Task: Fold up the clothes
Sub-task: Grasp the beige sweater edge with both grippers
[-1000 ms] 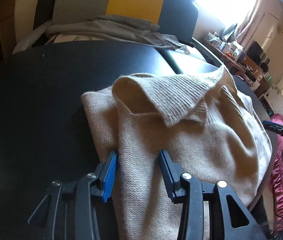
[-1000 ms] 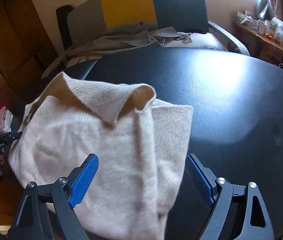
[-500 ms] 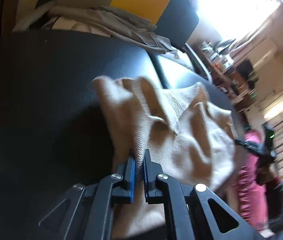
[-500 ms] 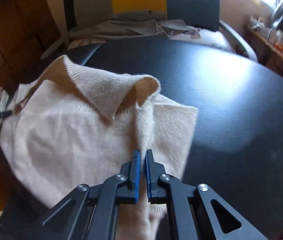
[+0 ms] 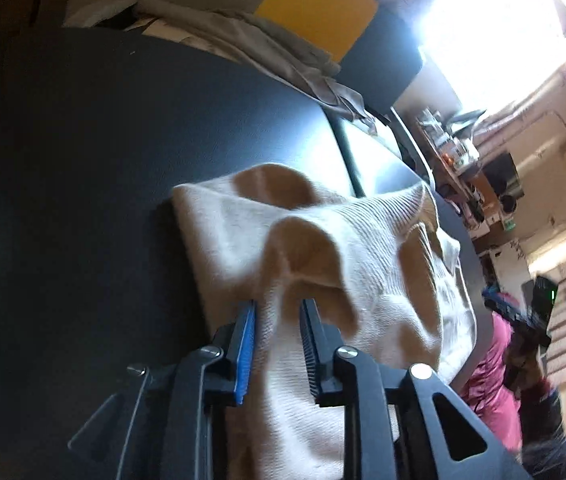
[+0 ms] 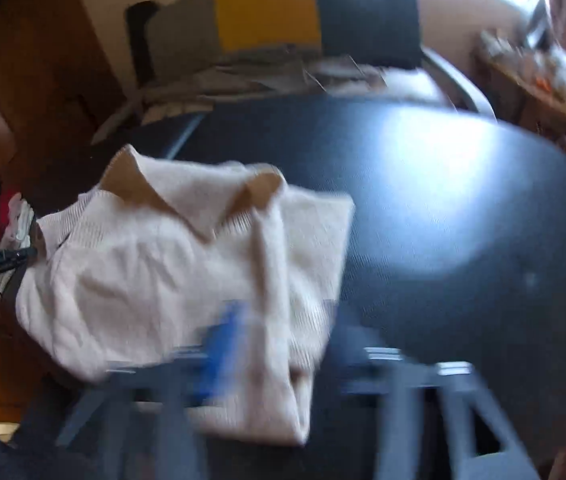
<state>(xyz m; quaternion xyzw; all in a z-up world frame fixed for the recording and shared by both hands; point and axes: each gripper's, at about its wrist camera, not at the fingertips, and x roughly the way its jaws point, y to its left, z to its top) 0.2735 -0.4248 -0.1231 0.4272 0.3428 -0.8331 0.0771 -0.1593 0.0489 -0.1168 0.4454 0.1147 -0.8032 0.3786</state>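
Cream knit sweater (image 5: 335, 264), folded, lies on the black counter (image 5: 83, 184), near its edge, ribbed collar (image 6: 187, 196) flared up. Left claw (image 5: 277, 308): jaws apart, a ridge of sweater fabric standing between the blue pads, not pinched. Right claw (image 6: 283, 328): heavily motion-blurred, jaws apart over the sweater's near corner. Grey garments (image 5: 267, 52) heaped on a chair beyond the counter.
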